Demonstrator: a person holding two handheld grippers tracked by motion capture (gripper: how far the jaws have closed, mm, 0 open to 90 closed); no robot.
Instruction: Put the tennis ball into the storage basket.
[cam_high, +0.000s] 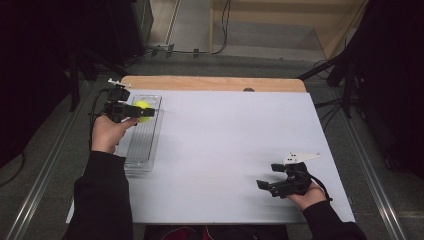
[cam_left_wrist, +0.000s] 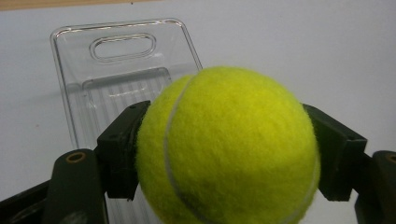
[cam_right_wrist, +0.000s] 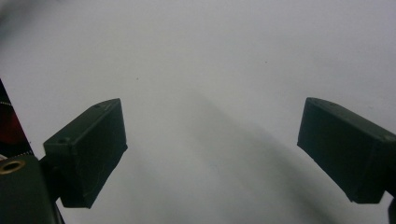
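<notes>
A yellow tennis ball (cam_high: 142, 110) (cam_left_wrist: 229, 147) is clamped between the jaws of my left gripper (cam_high: 138, 111) (cam_left_wrist: 229, 154), held over the far part of a clear plastic tray (cam_high: 141, 145) (cam_left_wrist: 100, 79) at the table's left side. The tray is long, ribbed inside, with a handle slot at its far end. My right gripper (cam_high: 266, 186) (cam_right_wrist: 212, 158) is near the table's front right, low over the white surface, open with nothing between its jaws.
The white tabletop (cam_high: 235, 145) has a wooden strip (cam_high: 215, 83) along its far edge. Dark stands and cables surround the table on the floor. A small dark spot (cam_high: 248, 90) sits at the far edge.
</notes>
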